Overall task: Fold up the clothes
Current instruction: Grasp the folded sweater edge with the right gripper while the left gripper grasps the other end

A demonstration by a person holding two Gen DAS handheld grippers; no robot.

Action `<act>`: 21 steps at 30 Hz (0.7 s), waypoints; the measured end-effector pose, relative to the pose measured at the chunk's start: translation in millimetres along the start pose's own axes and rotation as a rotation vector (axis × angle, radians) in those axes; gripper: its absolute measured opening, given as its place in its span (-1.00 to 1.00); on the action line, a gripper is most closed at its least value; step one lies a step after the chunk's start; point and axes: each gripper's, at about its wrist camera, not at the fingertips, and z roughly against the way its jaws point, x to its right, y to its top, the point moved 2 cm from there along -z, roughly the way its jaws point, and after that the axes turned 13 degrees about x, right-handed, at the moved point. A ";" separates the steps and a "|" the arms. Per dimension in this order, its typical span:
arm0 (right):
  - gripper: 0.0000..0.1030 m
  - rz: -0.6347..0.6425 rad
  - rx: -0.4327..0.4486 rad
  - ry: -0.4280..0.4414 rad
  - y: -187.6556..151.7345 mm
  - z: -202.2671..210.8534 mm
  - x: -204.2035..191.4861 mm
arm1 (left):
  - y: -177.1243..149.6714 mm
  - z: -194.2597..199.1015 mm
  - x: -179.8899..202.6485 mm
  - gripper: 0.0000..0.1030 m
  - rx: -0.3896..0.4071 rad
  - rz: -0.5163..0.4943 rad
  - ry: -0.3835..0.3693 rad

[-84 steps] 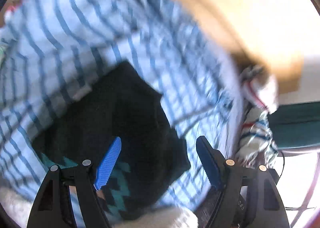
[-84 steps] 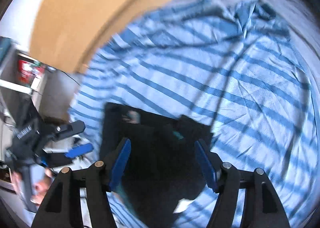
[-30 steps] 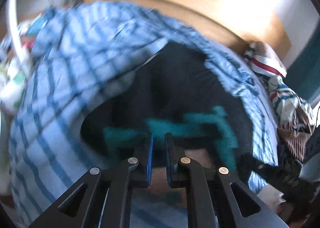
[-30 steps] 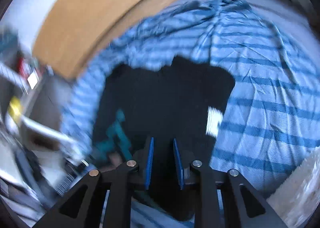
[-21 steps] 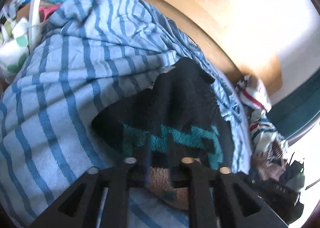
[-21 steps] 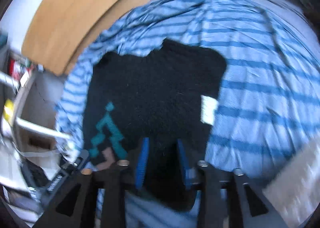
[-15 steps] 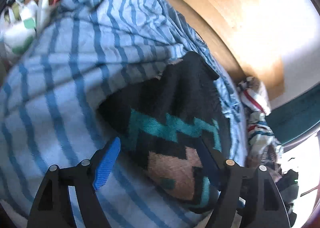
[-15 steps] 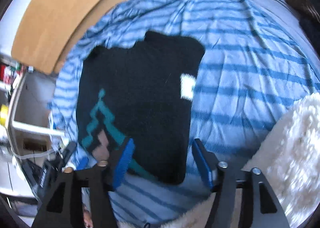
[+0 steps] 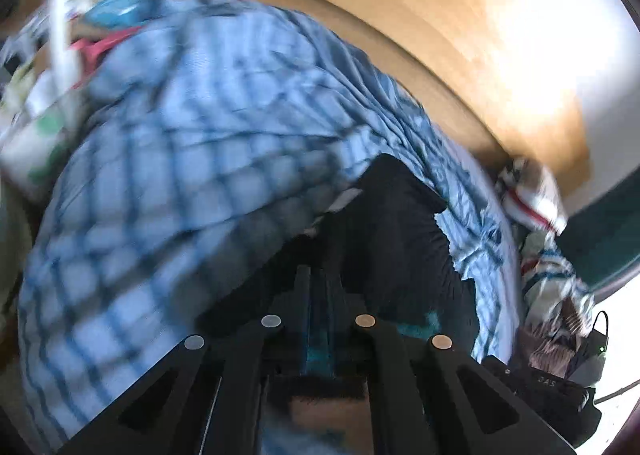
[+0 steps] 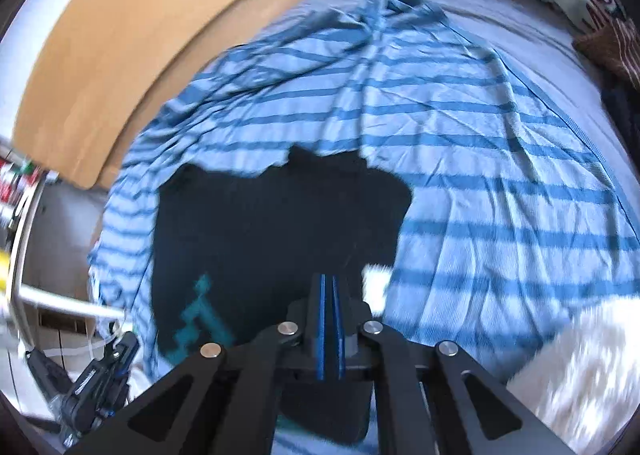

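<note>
Behind everything runs a wooden headboard (image 10: 120, 39), and below it the bed's blue striped sheet (image 10: 480, 175) fills both my views. On the sheet lies the black sweater (image 10: 272, 223) with its teal pattern, at centre frame in each view. My left gripper (image 9: 318, 319) is closing, its jaws nearly together on the sweater's near edge. My right gripper (image 10: 329, 319) is closing too, blue pads almost touching, pinching the sweater's lower hem.

We can read no text anywhere. The small white label (image 10: 375, 279) on the black knitted sweater (image 10: 276, 223) is blurred, and marks on the black device (image 9: 548, 387) stay illegible.
</note>
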 end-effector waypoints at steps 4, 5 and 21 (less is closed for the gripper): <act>-0.87 -0.051 -0.053 0.006 17.8 -32.1 2.7 | 12.2 -54.3 53.1 -0.87 -0.150 -0.152 -0.002; -0.87 -0.054 -0.059 0.001 21.3 -38.0 4.0 | 13.1 -71.9 64.3 -0.87 -0.192 -0.190 0.014; -0.94 -0.055 -0.084 0.003 40.0 -62.8 21.0 | 31.2 -101.0 16.8 -0.95 -0.219 0.194 -0.105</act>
